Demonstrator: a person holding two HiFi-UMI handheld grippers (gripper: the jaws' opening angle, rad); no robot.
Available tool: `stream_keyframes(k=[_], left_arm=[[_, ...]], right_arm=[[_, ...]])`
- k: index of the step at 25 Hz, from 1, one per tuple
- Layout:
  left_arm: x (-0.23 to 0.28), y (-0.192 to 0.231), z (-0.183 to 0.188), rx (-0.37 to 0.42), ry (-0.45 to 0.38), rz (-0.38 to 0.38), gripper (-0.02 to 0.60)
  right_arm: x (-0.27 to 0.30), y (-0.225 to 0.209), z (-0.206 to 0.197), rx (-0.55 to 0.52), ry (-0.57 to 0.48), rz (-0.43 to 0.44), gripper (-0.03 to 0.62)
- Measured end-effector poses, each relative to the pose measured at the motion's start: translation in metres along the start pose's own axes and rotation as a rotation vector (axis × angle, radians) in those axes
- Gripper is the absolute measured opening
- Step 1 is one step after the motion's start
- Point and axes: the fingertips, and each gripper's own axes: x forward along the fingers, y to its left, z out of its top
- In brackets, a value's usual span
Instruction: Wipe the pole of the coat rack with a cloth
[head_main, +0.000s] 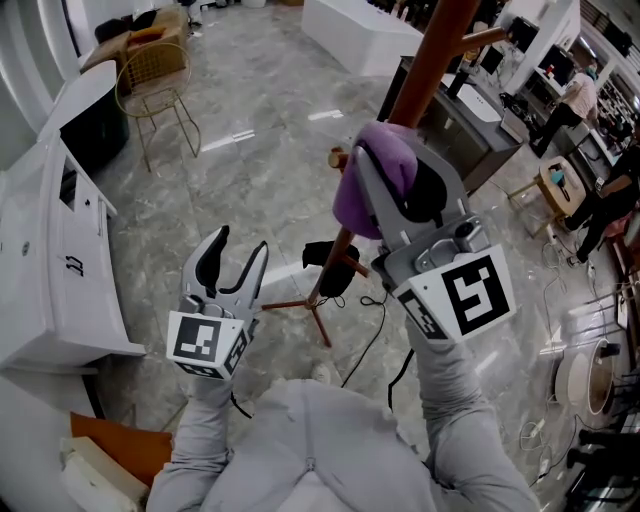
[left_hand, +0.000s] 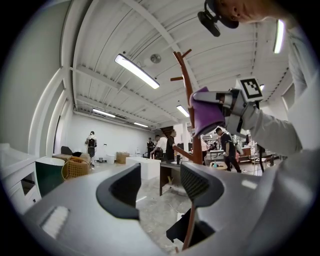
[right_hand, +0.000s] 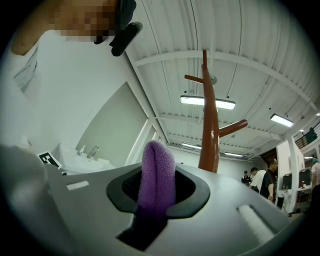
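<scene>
The brown wooden coat rack pole (head_main: 425, 62) runs from the top of the head view down to its legs on the marble floor. My right gripper (head_main: 400, 178) is shut on a folded purple cloth (head_main: 378, 172), held up beside the pole at mid height. In the right gripper view the cloth (right_hand: 157, 170) stands up between the jaws, with the pole (right_hand: 210, 135) just to its right; I cannot tell if they touch. My left gripper (head_main: 232, 262) hangs lower and to the left, open and holding nothing. The left gripper view shows the pole (left_hand: 188, 85) and the cloth (left_hand: 206, 112) ahead.
A white counter (head_main: 50, 250) lines the left side, with a gold wire chair (head_main: 155, 80) behind it. A dark desk (head_main: 470, 135) stands right behind the rack. A black item (head_main: 330, 265) and cables lie at the rack's base. People (head_main: 575, 95) and a stool (head_main: 555, 185) are at the far right.
</scene>
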Motion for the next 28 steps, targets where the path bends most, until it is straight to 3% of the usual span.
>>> stream_keyframes(k=[10,18,23,28], left_arm=[[-0.011,0.011,0.0,-0.001,-0.003,0.042,0.267],[-0.027,0.029,-0.004,-0.005,0.005,0.091,0.267],[-0.028,0.031,-0.01,-0.014,0.016,0.094,0.267],[-0.025,0.03,-0.015,-0.018,0.023,0.076,0.267]], right_arm=[[0.008,0.049,0.03,-0.01,-0.074,0.139,0.069],[0.0,0.107,0.036,0.069,-0.102,0.28,0.069],[-0.022,0.111,-0.004,0.149,-0.003,0.257,0.069],[-0.047,0.099,-0.058,0.181,0.124,0.153,0.07]])
